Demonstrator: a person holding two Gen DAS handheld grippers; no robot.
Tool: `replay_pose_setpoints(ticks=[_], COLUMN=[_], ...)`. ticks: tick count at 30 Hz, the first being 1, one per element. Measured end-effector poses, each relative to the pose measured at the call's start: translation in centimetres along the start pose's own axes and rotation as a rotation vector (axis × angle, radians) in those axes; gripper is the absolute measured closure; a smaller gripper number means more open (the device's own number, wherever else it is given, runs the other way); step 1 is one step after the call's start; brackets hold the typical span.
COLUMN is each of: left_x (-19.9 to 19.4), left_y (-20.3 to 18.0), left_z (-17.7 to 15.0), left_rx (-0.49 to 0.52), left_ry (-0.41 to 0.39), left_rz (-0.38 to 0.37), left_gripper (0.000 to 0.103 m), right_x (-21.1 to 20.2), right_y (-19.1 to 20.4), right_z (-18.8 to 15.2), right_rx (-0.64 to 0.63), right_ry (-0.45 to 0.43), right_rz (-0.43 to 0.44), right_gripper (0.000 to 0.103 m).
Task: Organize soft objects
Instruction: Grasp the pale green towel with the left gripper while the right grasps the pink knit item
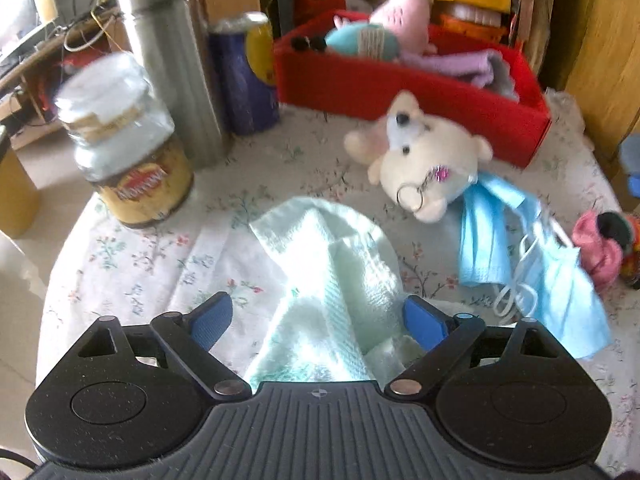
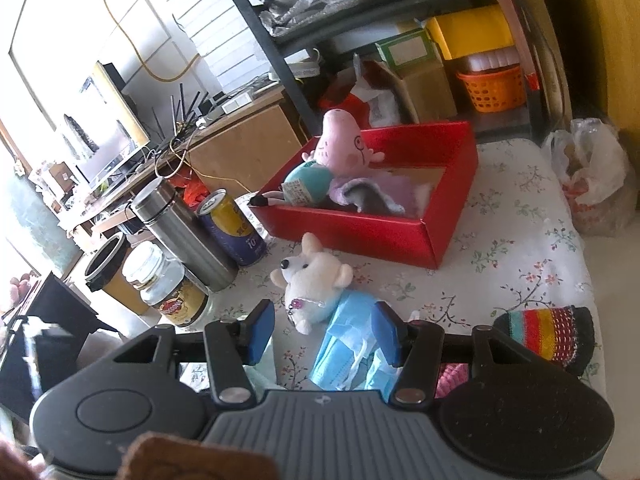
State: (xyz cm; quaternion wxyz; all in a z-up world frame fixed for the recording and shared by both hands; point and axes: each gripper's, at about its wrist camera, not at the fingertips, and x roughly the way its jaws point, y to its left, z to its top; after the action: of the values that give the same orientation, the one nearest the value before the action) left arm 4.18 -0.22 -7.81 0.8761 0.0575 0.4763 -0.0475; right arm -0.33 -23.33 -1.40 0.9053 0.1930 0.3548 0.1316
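The left gripper (image 1: 318, 322) stood wide, its ribbed blue pads on either side of a crumpled pale-green towel (image 1: 332, 280) of waffle-like weave; the pads did not seem to press the cloth, though glare washed out that part of the view. The towel lay on a floral tablecloth (image 1: 160, 256). Just beyond it a fluffy cream plush bear (image 1: 420, 160) with a metal key ring rested against thin, pleated blue face masks (image 1: 520, 248). Farther back sat a glossy red cardboard box (image 1: 400, 92) holding a pink plush pig (image 2: 340, 144) and folded lilac cloth (image 2: 384, 192). The right gripper (image 2: 320, 332) hovered with a narrower gap and nothing between its pads, above the masks. A striped knit piece (image 2: 548, 336) lay nearby. A glass jar (image 1: 124, 148), a ridged steel flask (image 1: 176, 60) and a can (image 2: 232, 224) stood at the table's edge.
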Motion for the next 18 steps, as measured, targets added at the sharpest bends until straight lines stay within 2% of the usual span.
replay_pose_setpoints(ticks=[1, 3, 5, 7, 10, 13, 18], left_x=[0.5, 1.1, 1.1, 0.8, 0.3, -0.3, -1.7], left_y=[-0.2, -0.5, -0.7, -0.8, -0.4, -0.1, 0.3], left_z=[-0.1, -0.3, -0.5, -0.5, -0.5, -0.4, 0.3], left_rx=[0.004, 0.001, 0.015, 0.030, 0.025, 0.016, -0.025], left_ry=[0.019, 0.056, 0.060, 0.063, 0.073, 0.079, 0.064], left_rz=[-0.012, -0.029, -0.025, -0.036, -0.055, -0.083, -0.167], left_gripper=[0.026, 0.035, 0.040, 0.055, 0.071, 0.079, 0.085], right_x=[0.1, 0.1, 0.2, 0.2, -0.4, -1.1, -1.4], right_y=[-0.1, -0.2, -0.4, -0.6, -1.1, -2.2, -5.1], right_z=[0.0, 0.0, 0.1, 0.2, 0.8, 1.2, 1.2], right_rx=[0.001, 0.000, 0.004, 0.009, 0.004, 0.020, 0.080], right_ry=[0.003, 0.006, 0.008, 0.012, -0.004, -0.023, 0.005], right_rz=[-0.001, -0.005, -0.009, -0.015, -0.054, -0.084, -0.164], right_gripper=[0.078, 0.078, 0.078, 0.077, 0.073, 0.072, 0.072])
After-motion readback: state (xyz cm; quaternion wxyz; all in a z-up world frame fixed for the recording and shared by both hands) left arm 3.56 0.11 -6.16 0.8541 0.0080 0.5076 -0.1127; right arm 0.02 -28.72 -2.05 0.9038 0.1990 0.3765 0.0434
